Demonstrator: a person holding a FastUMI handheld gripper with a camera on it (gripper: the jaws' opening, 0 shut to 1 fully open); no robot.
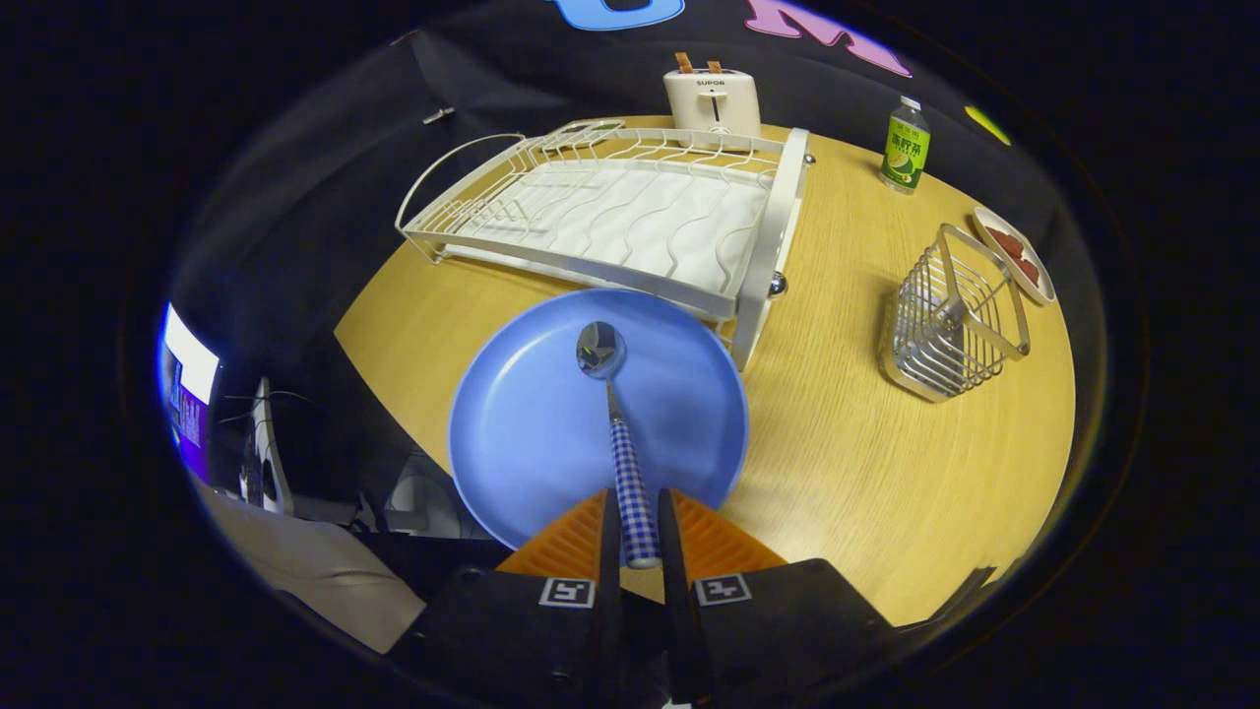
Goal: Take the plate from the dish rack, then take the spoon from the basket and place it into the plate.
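A round blue plate (pixel 532 433) lies flat on the wooden table, just in front of the white wire dish rack (pixel 610 212). My gripper (pixel 638 532) is shut on the spoon (pixel 618 433), both fingers pressing on its blue-and-white checked handle. The spoon's metal bowl (pixel 599 349) points away from me, over the far middle of the plate. Whether the bowl touches the plate I cannot tell. The wire basket (pixel 950 315) stands to the right of the plate, farther back on the table.
A white toaster (pixel 712 103) stands behind the rack. A green-labelled bottle (pixel 905 146) is at the back right, and a small dish with red pieces (pixel 1014 254) lies beyond the basket. The table's curved edge runs close to the plate's left side.
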